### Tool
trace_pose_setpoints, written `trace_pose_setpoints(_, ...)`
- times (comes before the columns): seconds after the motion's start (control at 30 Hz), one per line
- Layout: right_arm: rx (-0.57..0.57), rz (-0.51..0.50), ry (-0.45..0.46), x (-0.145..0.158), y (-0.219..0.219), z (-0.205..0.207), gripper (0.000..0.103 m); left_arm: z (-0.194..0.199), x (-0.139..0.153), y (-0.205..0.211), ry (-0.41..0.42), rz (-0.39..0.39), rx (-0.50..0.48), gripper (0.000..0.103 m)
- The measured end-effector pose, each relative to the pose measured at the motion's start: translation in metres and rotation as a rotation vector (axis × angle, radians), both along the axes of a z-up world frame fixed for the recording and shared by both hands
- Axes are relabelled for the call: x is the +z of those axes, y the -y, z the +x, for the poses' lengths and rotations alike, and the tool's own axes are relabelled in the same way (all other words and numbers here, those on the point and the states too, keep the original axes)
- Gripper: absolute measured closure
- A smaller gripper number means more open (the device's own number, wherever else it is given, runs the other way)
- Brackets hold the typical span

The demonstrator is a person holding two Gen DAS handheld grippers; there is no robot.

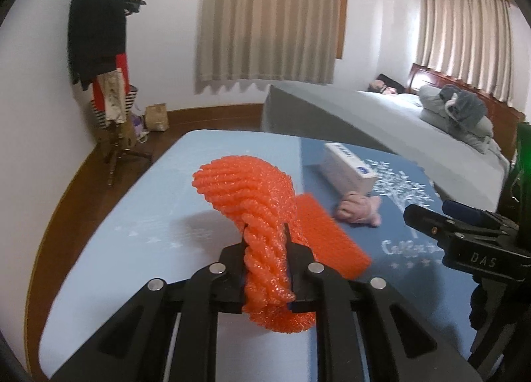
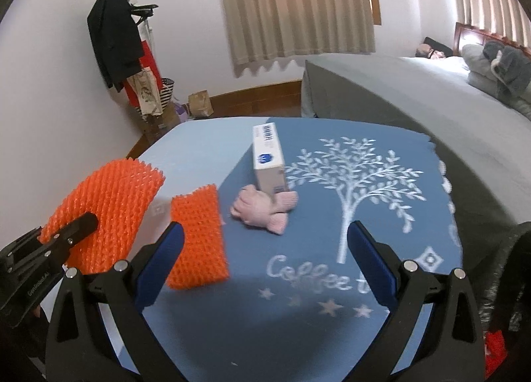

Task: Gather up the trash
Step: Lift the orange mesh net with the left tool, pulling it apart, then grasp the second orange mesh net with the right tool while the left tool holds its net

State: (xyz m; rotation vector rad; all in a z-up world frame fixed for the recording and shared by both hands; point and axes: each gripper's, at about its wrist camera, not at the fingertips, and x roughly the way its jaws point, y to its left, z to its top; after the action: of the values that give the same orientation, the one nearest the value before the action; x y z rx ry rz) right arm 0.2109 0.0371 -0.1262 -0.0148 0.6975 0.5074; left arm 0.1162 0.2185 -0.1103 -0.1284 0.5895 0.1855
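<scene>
**Orange foam net pinched in left tongs**

Left gripper point(image 1: 267, 242) clamps a crumpled orange foam net point(image 1: 245, 189), lifted off the table point(image 1: 116, 216), it seems. Second orange net point(image 2: 199, 236) lies flat just beside the right gripper point(image 2: 265, 242), whose jaws gape w/ nothing between.
</scene>
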Motion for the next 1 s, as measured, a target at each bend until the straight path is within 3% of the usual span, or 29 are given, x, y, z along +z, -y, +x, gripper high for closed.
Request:
trace_pose_setpoints(0.33,0.050,-0.053,-0.045,-0.023,-0.042,0.000,0.011,-0.003,-0.028,-0.025,-0.067,-0.014,0.049,0.087)
trace_pose_setpoints(0.53,0.072,-0.076,-0.093,-0.037,-0.056,0.001,0.025,-0.003,-0.037,-0.032,-0.082,-0.037,0.053,0.087)
trace_pose_setpoints(0.67,0.097,-0.095,-0.124,-0.045,-0.064,0.002,0.039,-0.002,-0.038,-0.034,-0.086,-0.052,0.054,0.087)
trace_pose_setpoints(0.8,0.137,-0.103,-0.153,-0.048,-0.071,0.003,0.067,-0.001,-0.038,-0.034,-0.089,-0.056,0.054,0.087)
trace_pose_setpoints(0.87,0.144,-0.098,-0.150,-0.047,-0.072,0.001,0.077,-0.001,-0.037,-0.034,-0.089,-0.055,0.054,0.087)
trace_pose_setpoints(0.9,0.147,-0.095,-0.147,-0.046,-0.072,0.001,0.089,-0.001,-0.037,-0.034,-0.088,-0.055,0.055,0.087)
trace_pose_setpoints(1.0,0.164,-0.092,-0.148,-0.043,-0.071,-0.001,0.092,-0.001,-0.037,-0.034,-0.088,-0.053,0.055,0.087)
